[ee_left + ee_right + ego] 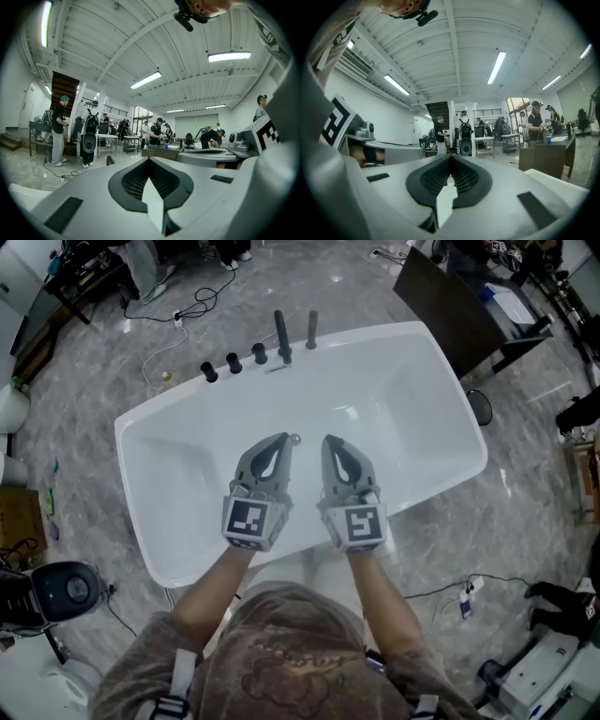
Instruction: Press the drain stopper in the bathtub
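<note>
In the head view the white bathtub (169,442) lies across the middle. On its floor sits a small round chrome drain stopper (295,439). My left gripper (284,438) hovers over the tub with its tip just left of the stopper, jaws pressed together and holding nothing. My right gripper (328,440) hangs beside it, a little right of the stopper, likewise shut and empty. Both gripper views look out level across the room: the left gripper (149,159) and right gripper (451,157) show closed jaws, and the tub floor is out of sight there.
Black taps and a spout (281,335) stand on the tub's far rim. A dark table (452,298) stands beyond the far right corner. Cables (178,315) trail on the grey floor, and a black device (64,589) sits near left. People (58,129) stand around the workshop.
</note>
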### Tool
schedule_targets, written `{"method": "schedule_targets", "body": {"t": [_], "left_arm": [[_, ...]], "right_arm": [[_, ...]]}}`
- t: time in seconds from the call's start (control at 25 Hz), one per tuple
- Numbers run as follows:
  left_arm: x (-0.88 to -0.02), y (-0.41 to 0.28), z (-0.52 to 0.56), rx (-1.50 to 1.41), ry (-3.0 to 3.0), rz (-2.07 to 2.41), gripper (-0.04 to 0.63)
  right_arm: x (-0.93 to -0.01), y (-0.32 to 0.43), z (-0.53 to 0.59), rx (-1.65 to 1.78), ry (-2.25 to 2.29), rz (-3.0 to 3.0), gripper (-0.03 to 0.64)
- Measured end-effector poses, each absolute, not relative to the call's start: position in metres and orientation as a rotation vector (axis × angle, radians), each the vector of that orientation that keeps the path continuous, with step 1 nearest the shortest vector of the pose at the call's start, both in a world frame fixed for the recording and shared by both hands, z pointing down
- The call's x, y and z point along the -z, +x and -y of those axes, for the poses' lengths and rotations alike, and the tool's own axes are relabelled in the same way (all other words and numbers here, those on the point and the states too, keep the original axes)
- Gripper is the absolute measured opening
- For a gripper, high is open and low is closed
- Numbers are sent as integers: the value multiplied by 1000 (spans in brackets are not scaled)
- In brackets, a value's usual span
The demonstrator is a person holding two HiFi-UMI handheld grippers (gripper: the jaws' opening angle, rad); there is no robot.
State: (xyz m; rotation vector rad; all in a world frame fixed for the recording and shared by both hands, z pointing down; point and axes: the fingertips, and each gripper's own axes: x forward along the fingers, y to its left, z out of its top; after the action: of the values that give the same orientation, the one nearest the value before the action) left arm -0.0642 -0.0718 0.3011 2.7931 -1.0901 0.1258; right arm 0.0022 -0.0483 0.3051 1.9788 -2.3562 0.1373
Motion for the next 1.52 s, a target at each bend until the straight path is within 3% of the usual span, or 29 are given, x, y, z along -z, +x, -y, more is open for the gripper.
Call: {"method": "schedule_targets", "body": {"t": [0.6,1.52], "left_arm": [[-352,-36,117,-128,2772,1157,0],[-519,16,176,-187,2737,1186,0]], "right_arm": [[-354,25,104,-101,1894,2430,0],[-516,76,160,-138,1879,2482,0]]}}
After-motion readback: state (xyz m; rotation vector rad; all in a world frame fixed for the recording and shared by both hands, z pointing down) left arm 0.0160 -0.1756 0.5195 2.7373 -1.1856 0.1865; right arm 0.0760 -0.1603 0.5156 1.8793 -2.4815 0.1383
